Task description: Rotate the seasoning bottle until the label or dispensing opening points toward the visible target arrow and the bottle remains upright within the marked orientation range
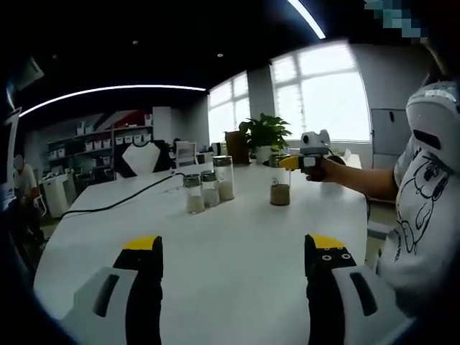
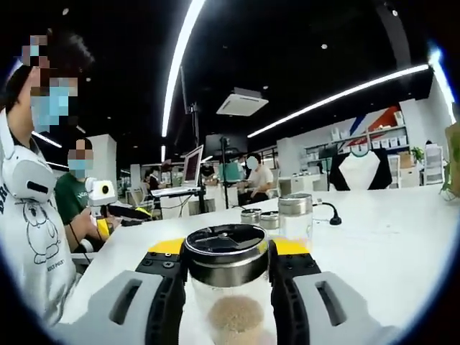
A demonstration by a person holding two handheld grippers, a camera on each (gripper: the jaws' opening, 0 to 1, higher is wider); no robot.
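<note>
Seasoning bottle (image 2: pixel 230 287), upright on the white desk (image 1: pixel 237 244) at lower centre, sits clamped in the right tool (image 2: pixel 228 267) while the left tool (image 1: pixel 233 248) waits with jaws apart, no target arrow visible, rotation seemingly unfinished.

Seasoning bottle (image 2: pixel 231 287) stands on the table (image 2: pixel 374 244) between the right gripper (image 2: pixel 228 269) jaws; three jars (image 1: pixel 209 186) behind it.

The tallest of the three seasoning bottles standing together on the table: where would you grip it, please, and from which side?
Probably the glass body just below the metal cap of the tallest bottle, from its free side away from the two shorter bottles. It stands upright at the row's end, so open jaws can straddle it level.
</note>
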